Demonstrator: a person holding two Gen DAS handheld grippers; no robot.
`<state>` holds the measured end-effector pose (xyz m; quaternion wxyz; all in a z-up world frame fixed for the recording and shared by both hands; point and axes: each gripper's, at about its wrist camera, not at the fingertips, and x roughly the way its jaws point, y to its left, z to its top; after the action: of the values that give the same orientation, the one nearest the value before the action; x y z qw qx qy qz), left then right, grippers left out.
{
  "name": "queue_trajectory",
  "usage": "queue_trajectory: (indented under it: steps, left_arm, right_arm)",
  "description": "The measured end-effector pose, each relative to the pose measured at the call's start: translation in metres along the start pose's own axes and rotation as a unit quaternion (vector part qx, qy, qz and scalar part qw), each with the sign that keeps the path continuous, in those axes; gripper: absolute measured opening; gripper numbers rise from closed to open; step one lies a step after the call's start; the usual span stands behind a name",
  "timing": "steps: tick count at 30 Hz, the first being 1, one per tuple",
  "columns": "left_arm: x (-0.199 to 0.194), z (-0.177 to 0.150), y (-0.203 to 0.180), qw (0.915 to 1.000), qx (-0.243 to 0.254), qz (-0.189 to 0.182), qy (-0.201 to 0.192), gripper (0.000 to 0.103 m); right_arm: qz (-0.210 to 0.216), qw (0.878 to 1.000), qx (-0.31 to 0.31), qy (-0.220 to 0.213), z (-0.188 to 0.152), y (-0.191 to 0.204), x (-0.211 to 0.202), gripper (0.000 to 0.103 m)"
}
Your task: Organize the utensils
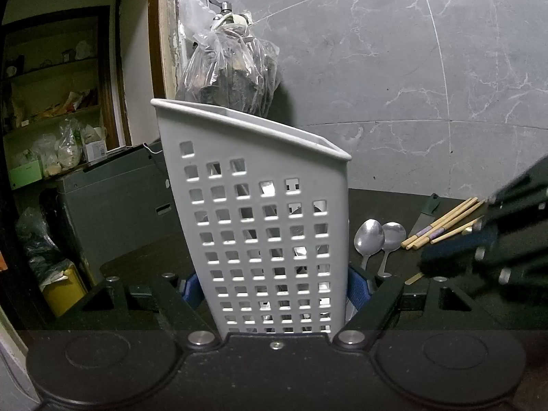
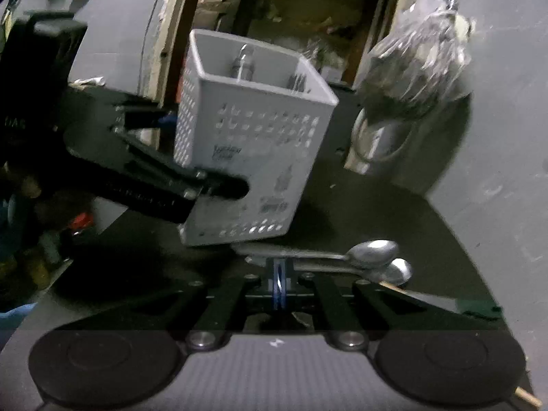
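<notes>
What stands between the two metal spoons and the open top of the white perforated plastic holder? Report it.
Nothing visible. The spoons lie beside the holder, whose tilted mouth is open; the left gripper clamps only its lower walls, and utensils inside leave room.

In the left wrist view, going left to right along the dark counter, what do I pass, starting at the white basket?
White basket → two metal spoons → wooden chopsticks, with a knife lying just behind them → the right gripper coming in from the right edge.
</notes>
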<state>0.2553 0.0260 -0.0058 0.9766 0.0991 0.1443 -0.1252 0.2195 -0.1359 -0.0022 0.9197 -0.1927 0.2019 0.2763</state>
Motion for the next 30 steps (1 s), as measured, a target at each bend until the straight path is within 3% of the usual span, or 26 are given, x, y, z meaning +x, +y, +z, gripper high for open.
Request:
queue_trajectory:
  steps: [6, 14, 30]
  left_arm:
    - [0.0, 0.0, 0.0, 1.0, 0.0, 0.0, 0.0, 0.08]
    - [0.0, 0.0, 0.0, 1.0, 0.0, 0.0, 0.0, 0.08]
    - [0.0, 0.0, 0.0, 1.0, -0.001, 0.0, 0.0, 0.08]
  right_arm:
    - [0.003, 0.997, 0.065, -0.047, 0.019, -0.024, -0.022, 0.001]
    - [0.043, 0.975, 0.194, -0.096, 0.026, -0.073, -0.039, 0.001]
    - [0.068, 0.951, 0.267, -0.139, 0.037, -0.096, -0.043, 0.001]
